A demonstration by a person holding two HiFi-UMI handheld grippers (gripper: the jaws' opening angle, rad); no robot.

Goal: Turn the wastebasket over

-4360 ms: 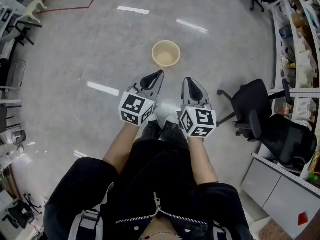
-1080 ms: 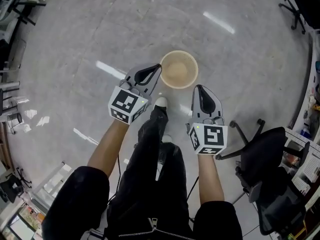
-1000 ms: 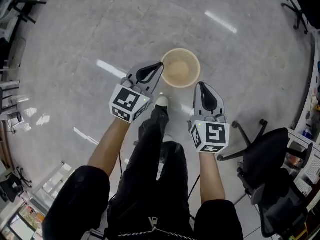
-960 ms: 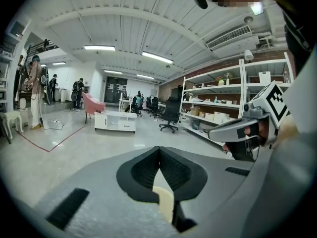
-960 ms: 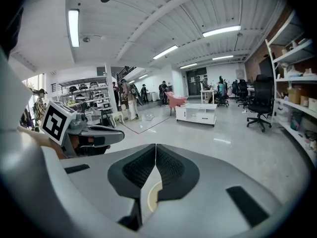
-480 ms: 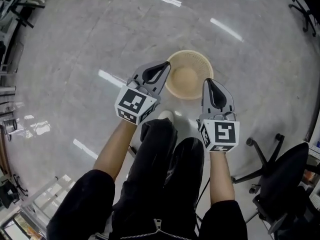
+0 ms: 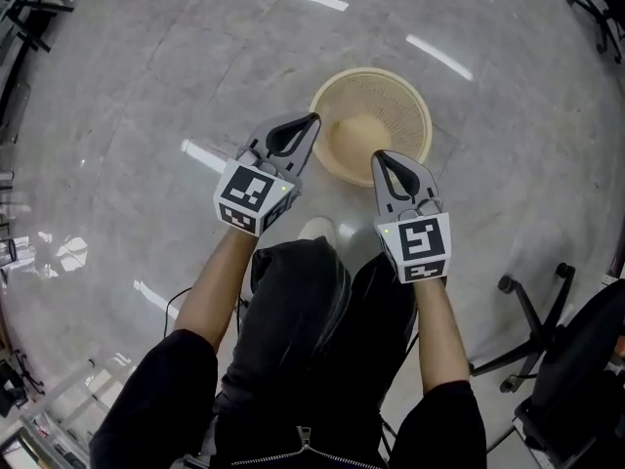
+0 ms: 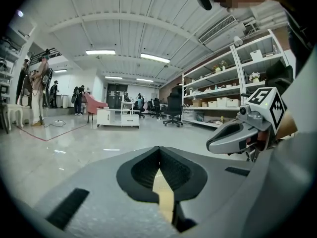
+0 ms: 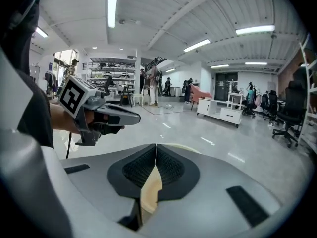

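Head view: round beige perforated wastebasket (image 7: pixel 393 106); left hand-held gripper (image 7: pixel 312 119), right hand-held gripper (image 7: pixel 377 155) both clenched, empty.

Floor (image 7: pixel 146 86) is open left of, right of and beyond the wastebasket (image 7: pixel 391 106), so there's plenty of room to swing in there. The near side is tight: left tongs (image 7: pixel 312 117) and right tongs (image 7: pixel 377 154) sit at the near rim, with the person's knee (image 7: pixel 293 291) and shoe (image 7: pixel 314 229) packed just behind. Basket mouth faces up, unblocked. Office chair (image 7: pixel 547 360) stands well off toward the floor's right edge.
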